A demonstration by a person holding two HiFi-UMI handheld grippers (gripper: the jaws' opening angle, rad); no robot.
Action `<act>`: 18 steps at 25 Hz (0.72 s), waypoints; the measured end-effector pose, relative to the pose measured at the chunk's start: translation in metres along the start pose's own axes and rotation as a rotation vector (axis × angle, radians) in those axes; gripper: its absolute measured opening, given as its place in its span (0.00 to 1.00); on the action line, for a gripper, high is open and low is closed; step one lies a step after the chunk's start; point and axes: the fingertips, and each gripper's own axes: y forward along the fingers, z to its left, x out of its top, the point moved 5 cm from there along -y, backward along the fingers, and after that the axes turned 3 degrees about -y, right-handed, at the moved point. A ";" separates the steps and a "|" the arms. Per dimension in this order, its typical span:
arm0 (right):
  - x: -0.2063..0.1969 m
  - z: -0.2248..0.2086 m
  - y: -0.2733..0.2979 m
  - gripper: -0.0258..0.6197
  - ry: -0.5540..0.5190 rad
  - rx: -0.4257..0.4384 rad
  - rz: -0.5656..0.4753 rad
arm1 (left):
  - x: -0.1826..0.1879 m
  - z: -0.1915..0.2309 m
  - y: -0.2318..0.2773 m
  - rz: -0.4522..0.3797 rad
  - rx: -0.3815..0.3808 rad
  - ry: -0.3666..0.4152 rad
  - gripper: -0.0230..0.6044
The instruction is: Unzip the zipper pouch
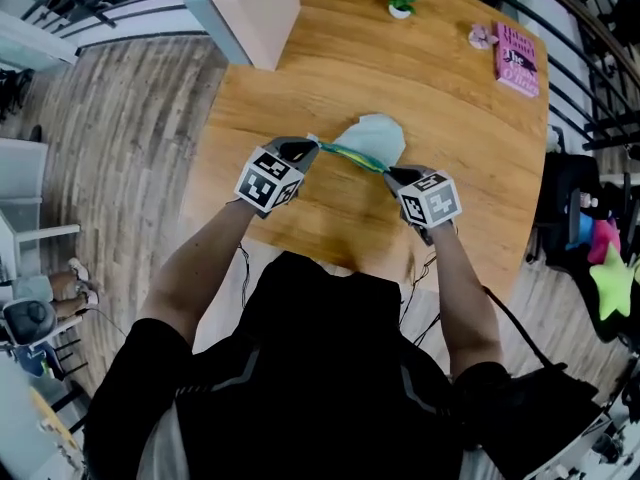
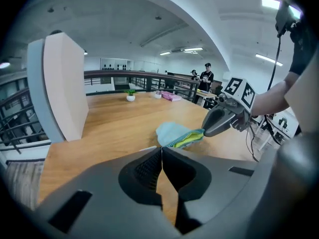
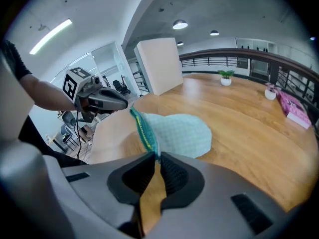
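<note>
Pads of the left gripper (image 2: 161,151) are pressed fully together. Only a thin pale sliver shows at their tip, where 1 end of the pale mint checked fabric zipper pouch (image 3: 179,133) is pinched. Whether that sliver is the zipper pull or just a corner tab is too small to tell. The right gripper (image 3: 155,158) is almost as tightly closed, leaving a narrow slit, and the other end of the green-and-yellow zipper strip (image 3: 142,128) runs straight into its tip.

Between the 2 grippers the zipper edge is drawn into a fairly taut line. The pouch body falls away from it toward the round wooden table (image 1: 450,118). I cannot tell whether its lower edge rests on the wood or hangs just clear. A pink book (image 1: 517,58) and a small potted plant (image 1: 402,3) sit well apart at the far rim, out of the way.

The main risk, as I judge it, is the grip itself. Both holds are on very little material at the extreme tips, so a firm pull could slide the fabric out and drop the pouch. If neither gripper actually has the pull, drawing the ends apart would only stretch the strip and open nothing. A pull off the zipper's line could also jam the slider or bunch the cloth.
</note>
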 end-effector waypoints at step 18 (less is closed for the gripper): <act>-0.069 0.036 0.036 0.12 0.127 0.022 0.094 | -0.094 -0.021 0.021 0.174 -0.062 -0.013 0.09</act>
